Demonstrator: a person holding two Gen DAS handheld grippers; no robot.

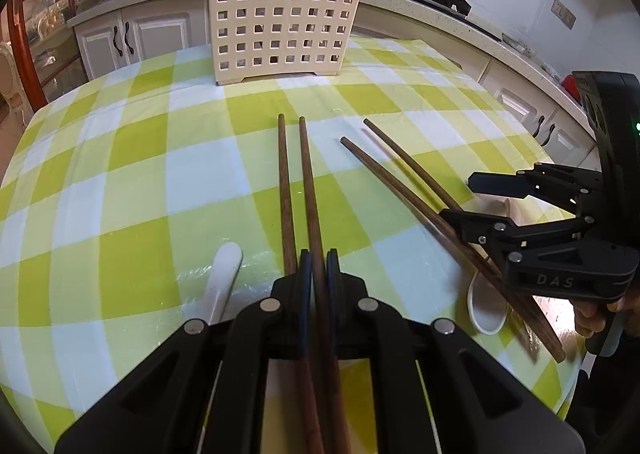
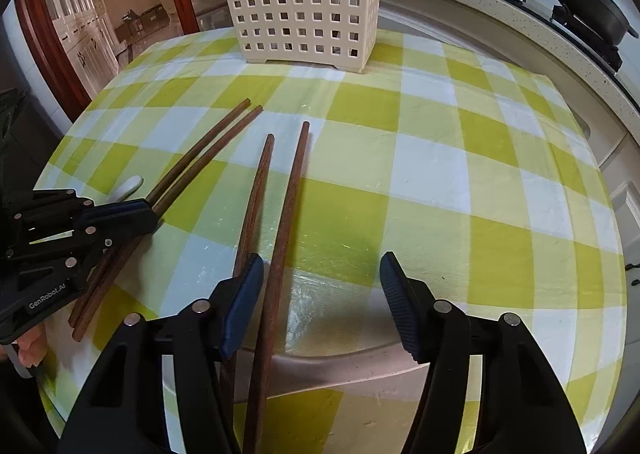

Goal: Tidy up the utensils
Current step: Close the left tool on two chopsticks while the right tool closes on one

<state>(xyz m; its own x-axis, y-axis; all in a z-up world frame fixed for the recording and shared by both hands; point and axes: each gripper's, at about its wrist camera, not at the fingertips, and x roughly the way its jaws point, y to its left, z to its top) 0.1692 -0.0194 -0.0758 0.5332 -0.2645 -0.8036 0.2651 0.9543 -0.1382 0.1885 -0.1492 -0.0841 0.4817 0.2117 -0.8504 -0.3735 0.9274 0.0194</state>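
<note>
Two pairs of brown wooden chopsticks (image 2: 280,222) (image 1: 308,194) are lying flat on the checked cloth; cream perforated holder (image 1: 280,14) is standing upright beyond.

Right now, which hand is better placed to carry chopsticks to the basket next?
Left. The left gripper has its fingers shut on one chopstick that points toward the cream basket. The right gripper is open, with a second pair of chopsticks ungrasped on the tablecloth.

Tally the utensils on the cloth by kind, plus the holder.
Chopsticks on the cloth: 4, one pair at the left gripper, one pair at the right gripper.
White spoons: 2.
Holder basket: 1.
Total: 7.
</note>
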